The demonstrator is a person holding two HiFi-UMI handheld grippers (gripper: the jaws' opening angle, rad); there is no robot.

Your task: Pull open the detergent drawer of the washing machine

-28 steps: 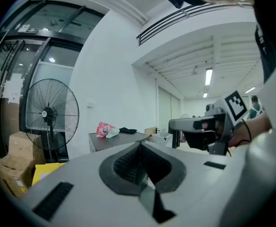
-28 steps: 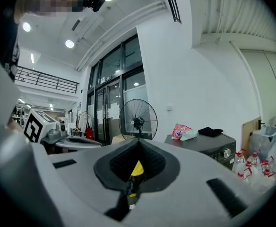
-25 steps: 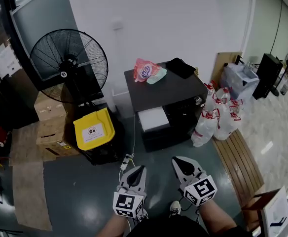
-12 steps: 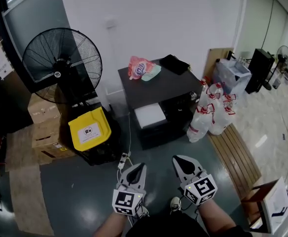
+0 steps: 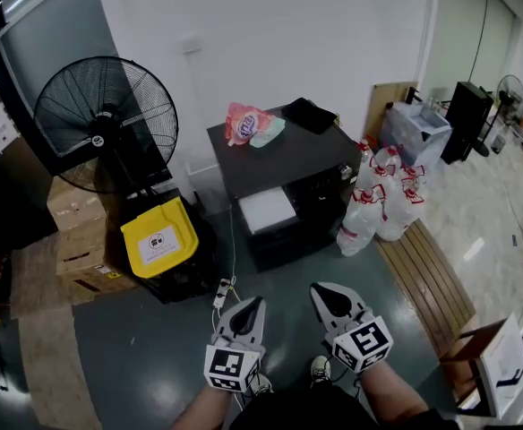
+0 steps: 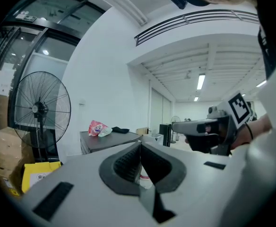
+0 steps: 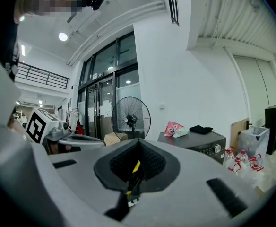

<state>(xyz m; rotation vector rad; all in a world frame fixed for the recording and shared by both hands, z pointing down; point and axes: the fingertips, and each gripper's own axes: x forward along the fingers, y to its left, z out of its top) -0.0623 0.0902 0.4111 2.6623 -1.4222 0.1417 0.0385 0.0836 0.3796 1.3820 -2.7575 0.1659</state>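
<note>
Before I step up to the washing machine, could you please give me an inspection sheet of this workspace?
Surface: glossy grey floor.
Job's things: dark washing machine against the wall; drawer state unclear.
Clutter: pink bag and black cloth on top; bottles beside it; yellow bin.
Grippers: left gripper and right gripper both shut, well short of the machine.
Cables: cord and power strip on floor.
Surroundings: fan, cardboard boxes, wooden slats.

Head view high, steeply down, both gripper views low, level, all sharing washing machine (image 5: 297, 155), fan (image 5: 106, 120)
</note>
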